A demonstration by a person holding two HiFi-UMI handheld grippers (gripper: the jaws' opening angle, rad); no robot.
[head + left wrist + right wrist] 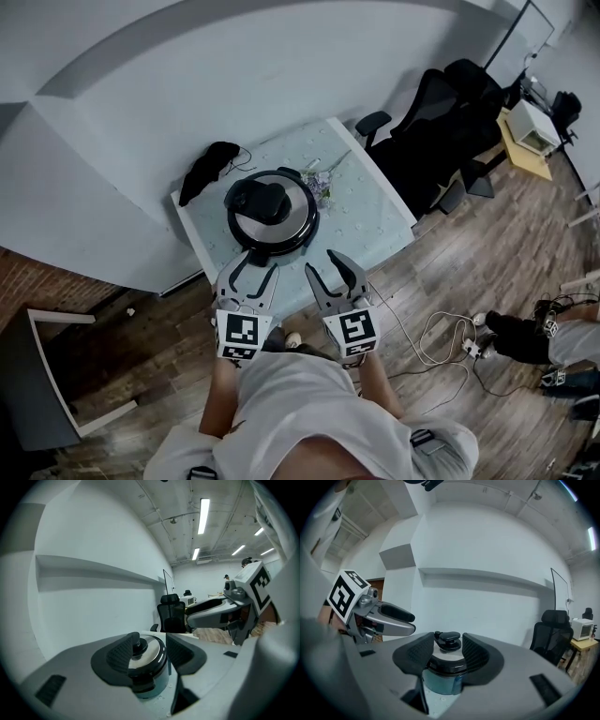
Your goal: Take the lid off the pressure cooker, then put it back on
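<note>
1. A black cloth lies at the table's far-left corner, clear of the work.
2. The left gripper hovers short of the table's near edge. Its jaws are slightly parted and empty, aimed at the cooker, likely lining up on one side of the lid.
3. The lid sits on the cooker, mid-table, with its black handle untouched; removal has not begun.
4. What may be a dried sprig lies beside the cooker.
5. The right gripper mirrors the left, jaws parted on nothing, which suggests a two-sided lift.
6. Office chairs stand beyond the table.
</note>
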